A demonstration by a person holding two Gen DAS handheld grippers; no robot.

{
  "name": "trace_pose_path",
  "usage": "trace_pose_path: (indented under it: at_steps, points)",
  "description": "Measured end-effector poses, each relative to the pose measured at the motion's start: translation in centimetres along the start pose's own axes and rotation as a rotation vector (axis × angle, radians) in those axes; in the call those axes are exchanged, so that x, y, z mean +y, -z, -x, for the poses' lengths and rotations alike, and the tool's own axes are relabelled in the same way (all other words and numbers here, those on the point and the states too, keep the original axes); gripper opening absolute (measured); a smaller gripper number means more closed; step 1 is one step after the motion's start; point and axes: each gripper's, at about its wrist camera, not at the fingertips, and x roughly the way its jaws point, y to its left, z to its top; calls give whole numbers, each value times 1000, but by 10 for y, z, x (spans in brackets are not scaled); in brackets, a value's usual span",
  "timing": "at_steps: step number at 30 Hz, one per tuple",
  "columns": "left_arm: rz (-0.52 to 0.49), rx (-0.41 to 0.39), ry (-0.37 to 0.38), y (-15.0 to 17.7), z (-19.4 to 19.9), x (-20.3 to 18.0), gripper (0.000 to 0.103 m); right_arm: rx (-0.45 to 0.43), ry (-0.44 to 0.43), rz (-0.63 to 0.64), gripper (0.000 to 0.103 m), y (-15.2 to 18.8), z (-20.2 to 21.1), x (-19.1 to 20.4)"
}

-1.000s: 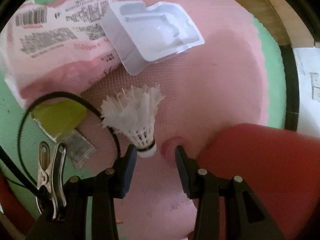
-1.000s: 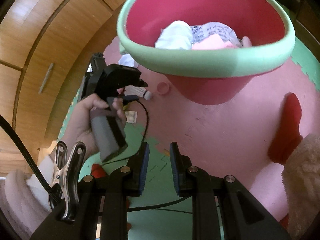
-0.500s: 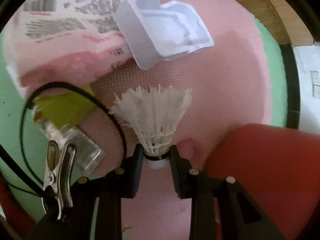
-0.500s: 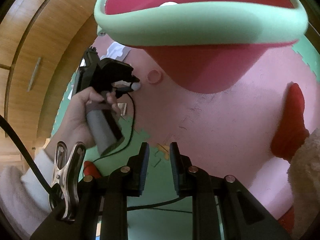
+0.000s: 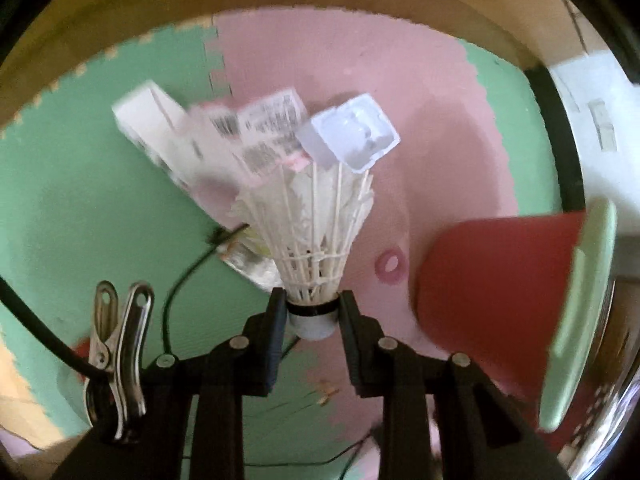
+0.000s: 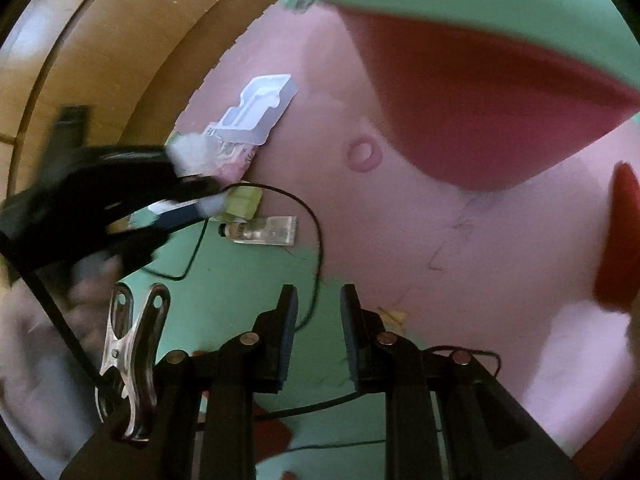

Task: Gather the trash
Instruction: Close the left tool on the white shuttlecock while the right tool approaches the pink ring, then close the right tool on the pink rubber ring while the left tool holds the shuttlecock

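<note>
The left claw (image 5: 312,312) is clamped on the cork base of a white shuttlecock (image 5: 314,236) held above the mat (image 5: 100,200), the right claw (image 6: 318,308), just widening, stands apart with nothing in it, and farther off lie a clear plastic tray (image 5: 352,138), a printed wrapper (image 5: 256,140) and the red bin (image 5: 500,280).

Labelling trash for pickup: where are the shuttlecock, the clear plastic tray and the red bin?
shuttlecock (image 5: 312,322): left wrist view, cork base.
clear plastic tray (image 5: 352,132): left wrist view, tray middle.
red bin (image 5: 500,280): left wrist view, outer wall.
</note>
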Motion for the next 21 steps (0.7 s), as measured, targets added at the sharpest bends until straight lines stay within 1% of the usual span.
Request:
trace_pose_path:
  at_steps: [2,5,8,9,12,14,16,18,21]
  points:
    - [-83,-12,-39,0,29,-7,27,3,-12,-50,29,-2,-12,3]
    - [-170,-41,-66,-4,70,-8,27,-5,-12,-141,30,-8,-28,-2]
    - [-204,-55,-67,-5,103,-3,27,-32,-23,-254,31,-16,-39,-11]
    - [-207,-58,-68,-5,109,-3,27,-37,-27,-280,32,-18,-43,-12]
    - [-220,-53,-63,-5,122,-1,27,-59,-28,-352,35,-28,-58,-17]
    - [-224,-56,-45,-6,126,0,27,-91,-32,-400,36,-33,-68,-17]
    - [-228,-62,-25,-8,124,0,27,-124,-18,-430,36,-37,-77,-16]
    - [-235,-54,-15,-10,122,1,27,-173,2,-463,37,-40,-82,-17]
    - [-230,-11,13,-15,113,6,27,-252,37,-515,40,-45,-91,-19]
